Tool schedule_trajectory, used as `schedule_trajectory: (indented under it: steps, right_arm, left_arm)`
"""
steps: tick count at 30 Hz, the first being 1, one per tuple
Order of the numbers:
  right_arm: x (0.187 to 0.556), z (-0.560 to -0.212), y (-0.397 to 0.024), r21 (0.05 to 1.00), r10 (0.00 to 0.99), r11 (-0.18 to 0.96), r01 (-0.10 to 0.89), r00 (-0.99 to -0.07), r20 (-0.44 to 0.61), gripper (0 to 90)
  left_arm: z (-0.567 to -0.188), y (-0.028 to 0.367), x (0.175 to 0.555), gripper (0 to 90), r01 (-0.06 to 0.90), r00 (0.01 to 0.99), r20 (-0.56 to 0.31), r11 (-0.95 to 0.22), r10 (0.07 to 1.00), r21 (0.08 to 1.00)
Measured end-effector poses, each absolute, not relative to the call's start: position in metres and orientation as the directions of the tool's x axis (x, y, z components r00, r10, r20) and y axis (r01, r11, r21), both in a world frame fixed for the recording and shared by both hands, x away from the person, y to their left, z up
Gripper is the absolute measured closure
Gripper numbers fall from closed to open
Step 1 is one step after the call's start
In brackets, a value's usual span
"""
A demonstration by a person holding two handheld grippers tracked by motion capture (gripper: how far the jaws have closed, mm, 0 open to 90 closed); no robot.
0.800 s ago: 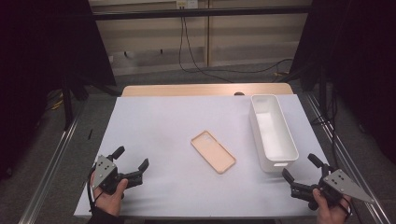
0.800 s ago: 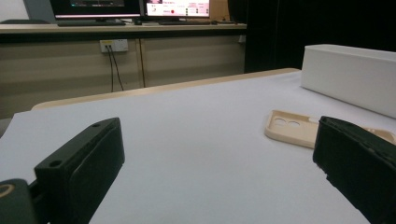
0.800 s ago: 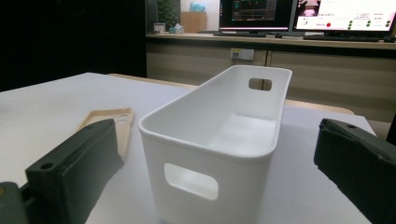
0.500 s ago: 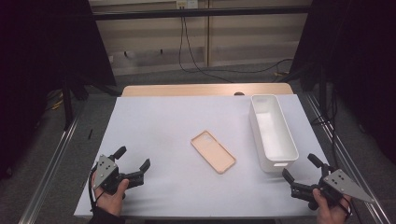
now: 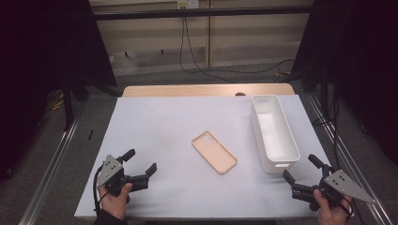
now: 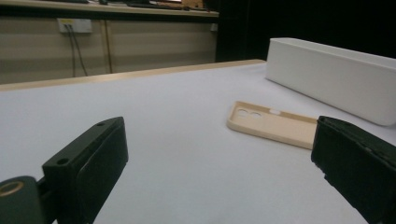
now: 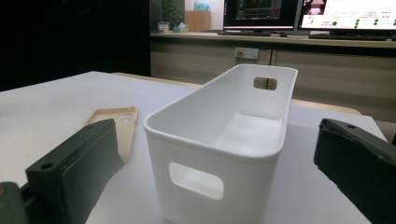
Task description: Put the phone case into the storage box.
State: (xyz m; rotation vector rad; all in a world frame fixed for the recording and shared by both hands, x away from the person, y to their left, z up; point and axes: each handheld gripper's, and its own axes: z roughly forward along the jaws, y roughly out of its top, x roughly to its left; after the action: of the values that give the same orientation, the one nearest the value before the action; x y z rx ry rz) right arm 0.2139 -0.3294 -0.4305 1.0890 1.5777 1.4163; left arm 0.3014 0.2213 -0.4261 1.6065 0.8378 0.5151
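High view first: the phone case (image 5: pixel 214 152) lies flat near the middle of the frame on the white table cover (image 5: pixel 164 122), with the white bin (image 5: pixel 275 133) just right of it, close but not touching. The left gripper (image 5: pixel 140 161) sits low left and the right gripper (image 5: pixel 303 170) low right, both with jaws spread wide and nothing between them, both well apart from the case.

Left gripper view: the case (image 6: pixel 275 126) is right of center, the bin (image 6: pixel 334 84) in the upper right behind it. It's a thin, tan, shallow shell, open side up, camera cutouts at its far left end. My worry is that it's so low and flat that the jaws could just skid over the rim or shove it sideways into the bin wall instead of catching it.

Right gripper view: the bin (image 7: pixel 224 140) stands dead center between the open jaws, the case (image 7: pixel 116 123) peeking out at its left. Going for the case from here probably means bumping the bin, and it looks light enough to slide.
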Motion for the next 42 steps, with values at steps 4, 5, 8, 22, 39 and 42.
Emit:
schedule_trajectory:
  steps: [4, 5, 8, 22, 39, 42]
  right_arm:
    - [0.214, -0.43, -0.328, 0.992, 0.93, 0.037, 0.117, -0.368, 0.008, 0.0]
    - [0.214, -0.43, -0.327, 0.992, 0.93, 0.039, 0.12, -0.368, 0.008, 0.0]
    - [0.215, -0.43, -0.326, 0.992, 0.928, 0.043, 0.12, -0.373, 0.005, 0.0]
    - [0.214, -0.431, -0.328, 0.991, 0.927, 0.037, 0.128, -0.374, 0.014, 0.0]
    - [0.214, -0.431, -0.328, 0.991, 0.929, 0.038, 0.131, -0.37, 0.013, 0.0]
    - [0.214, -0.431, -0.328, 0.991, 0.93, 0.038, 0.132, -0.368, 0.013, 0.0]
  left_arm:
    - [-0.425, 0.222, 0.302, 3.9, 0.241, 0.666, -0.122, -0.057, 0.736, 0.969]
    - [-0.425, 0.222, 0.302, 4.0, 0.245, 0.675, -0.126, -0.061, 0.727, 0.968]
    - [-0.422, 0.22, 0.301, 4.4, 0.24, 0.7, -0.13, -0.061, 0.702, 0.969]
    - [-0.412, 0.203, 0.305, 2.9, 0.224, 0.768, -0.118, -0.091, 0.63, 0.97]
    - [-0.417, 0.162, 0.311, 3.6, 0.157, 0.776, -0.058, -0.102, 0.628, 0.982]
    - [-0.417, 0.154, 0.313, 4.1, 0.154, 0.77, -0.067, -0.082, 0.635, 0.985]
